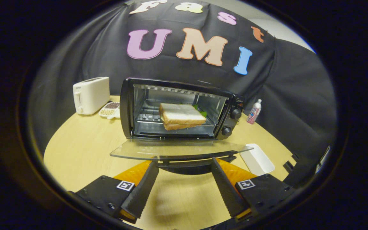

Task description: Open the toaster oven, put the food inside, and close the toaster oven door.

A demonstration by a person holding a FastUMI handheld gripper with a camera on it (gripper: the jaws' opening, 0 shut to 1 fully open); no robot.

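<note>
Fingers [184, 163] of the gripper are spread well apart and nothing is clamped between them; their tips reach up to the front edge of the lowered glass door [180, 150], at its dark handle [192, 164], though contact cannot be judged. Straight ahead of the fingers, the toaster oven [180, 108] is seen standing open on the pale wooden surface [85, 150], with its door folded down flat toward the fingers. A sandwich [181, 115] of white bread is laid on the wire rack inside the oven cavity, and a bit of green leaf is seen at its far side. Two round knobs [235, 114] are set one above the other on the oven's panel, on the right finger's side. Beyond the left finger, a white slot toaster [90, 95] is placed at the back of the surface, with a small divided dish [110, 110] just beside it. Near the right finger, a white rectangular tray [256, 158] is set on the surface, and farther back a small bottle [254, 111] is stood upright beside the oven.
</note>
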